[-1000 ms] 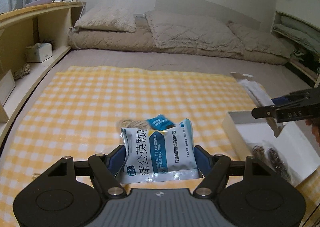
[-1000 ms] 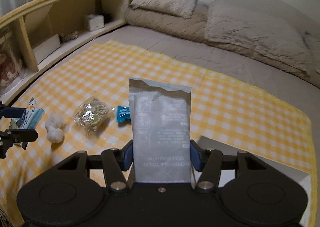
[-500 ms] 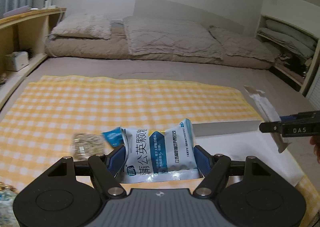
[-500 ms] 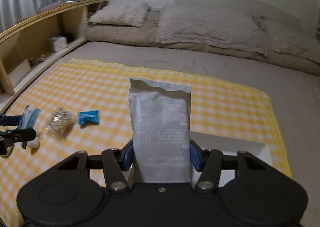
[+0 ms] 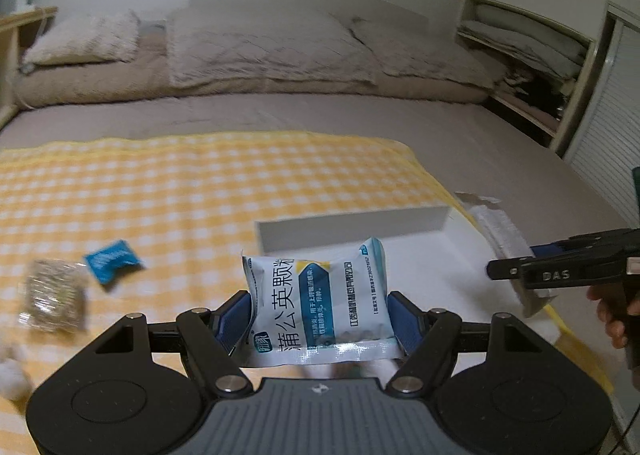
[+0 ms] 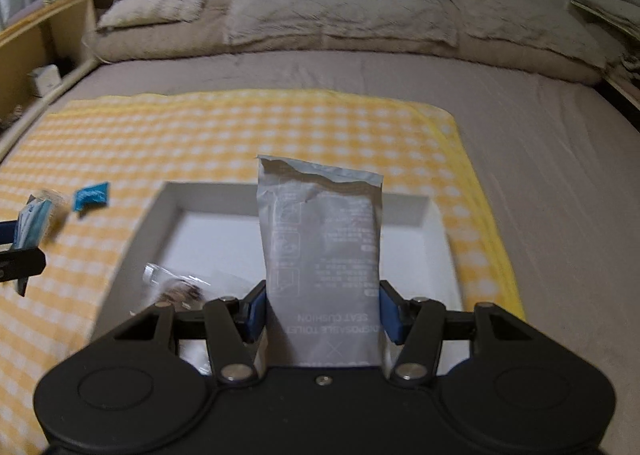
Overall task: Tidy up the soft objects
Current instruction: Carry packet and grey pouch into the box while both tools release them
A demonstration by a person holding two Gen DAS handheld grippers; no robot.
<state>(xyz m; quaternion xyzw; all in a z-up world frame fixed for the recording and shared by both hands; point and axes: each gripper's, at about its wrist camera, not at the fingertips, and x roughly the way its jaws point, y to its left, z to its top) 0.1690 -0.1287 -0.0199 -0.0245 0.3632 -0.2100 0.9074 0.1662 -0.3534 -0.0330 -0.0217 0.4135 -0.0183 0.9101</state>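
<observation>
Left wrist view: the left gripper (image 5: 319,313) pinches a white-and-blue medicine sachet (image 5: 316,305) printed with Chinese characters above the white tray (image 5: 352,223), while the right gripper (image 6: 322,309) clamps a torn-topped grey toilet seat cushion pouch (image 6: 322,251) upright over it.

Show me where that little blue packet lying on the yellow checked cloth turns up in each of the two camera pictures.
Left wrist view: the blue packet lies left of centre on the checked cloth, beside a clear bag of brownish bits.
Right wrist view: the same packet sits at the far left, just left of the white box.
Shared landmark: the white box.
</observation>
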